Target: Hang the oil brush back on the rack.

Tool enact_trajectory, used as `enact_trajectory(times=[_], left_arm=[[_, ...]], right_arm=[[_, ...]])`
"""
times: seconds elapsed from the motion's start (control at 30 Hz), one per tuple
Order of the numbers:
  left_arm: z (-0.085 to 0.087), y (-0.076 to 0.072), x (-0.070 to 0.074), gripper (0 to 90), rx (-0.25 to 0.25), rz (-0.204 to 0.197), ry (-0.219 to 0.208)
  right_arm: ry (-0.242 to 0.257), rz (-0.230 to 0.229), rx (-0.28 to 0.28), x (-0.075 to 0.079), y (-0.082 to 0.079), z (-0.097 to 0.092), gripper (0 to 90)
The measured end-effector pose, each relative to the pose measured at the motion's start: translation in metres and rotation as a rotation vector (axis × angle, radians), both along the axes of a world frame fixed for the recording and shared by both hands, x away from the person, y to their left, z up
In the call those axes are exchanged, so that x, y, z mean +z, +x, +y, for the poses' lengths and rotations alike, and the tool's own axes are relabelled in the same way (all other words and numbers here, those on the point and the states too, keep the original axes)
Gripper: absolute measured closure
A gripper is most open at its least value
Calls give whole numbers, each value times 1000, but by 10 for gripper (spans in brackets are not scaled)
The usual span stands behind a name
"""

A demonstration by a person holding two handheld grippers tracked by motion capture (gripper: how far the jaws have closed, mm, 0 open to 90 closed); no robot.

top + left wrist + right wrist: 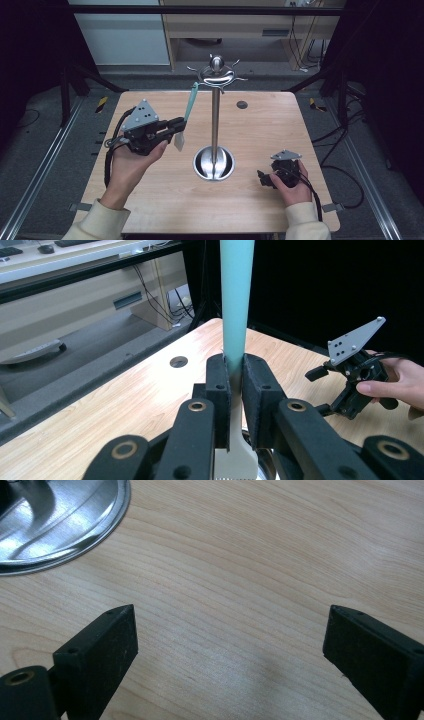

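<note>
A spatula with a teal handle (190, 102) and a pale slotted blade (179, 141) stands nearly upright left of a steel utensil stand (215, 115). Its top end reaches a hook of the stand's top ring (216, 76); I cannot tell whether it hangs on it. My left gripper (179, 126) is shut on the spatula just above the blade. In the left gripper view the pads (218, 390) press the handle (235, 300) from both sides. My right gripper (262, 178) rests low at the table's front right, open, with bare wood between its jaws (230, 640).
The stand's round steel base (214, 163) sits mid-table, close to the right gripper's left jaw (60, 520). A small dark hole (242, 104) marks the wooden tabletop (165, 200) at the back. Black frame bars and cables surround the table.
</note>
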State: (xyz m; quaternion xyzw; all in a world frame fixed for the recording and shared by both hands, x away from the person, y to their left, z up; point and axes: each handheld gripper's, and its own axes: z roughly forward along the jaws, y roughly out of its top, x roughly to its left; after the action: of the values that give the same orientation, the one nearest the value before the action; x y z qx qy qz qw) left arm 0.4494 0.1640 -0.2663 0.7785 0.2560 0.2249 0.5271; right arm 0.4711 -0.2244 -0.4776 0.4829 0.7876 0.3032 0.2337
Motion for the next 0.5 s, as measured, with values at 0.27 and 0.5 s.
enact_trajectory(times=[0.27, 0.5], left_arm=[[-3, 3, -1, 819, 5, -2, 1], [-4, 6, -3, 818, 11, -13, 4]], right_arm=[[-2, 1, 1, 0, 0, 0, 80], [0, 4, 0, 0, 0, 0, 80]])
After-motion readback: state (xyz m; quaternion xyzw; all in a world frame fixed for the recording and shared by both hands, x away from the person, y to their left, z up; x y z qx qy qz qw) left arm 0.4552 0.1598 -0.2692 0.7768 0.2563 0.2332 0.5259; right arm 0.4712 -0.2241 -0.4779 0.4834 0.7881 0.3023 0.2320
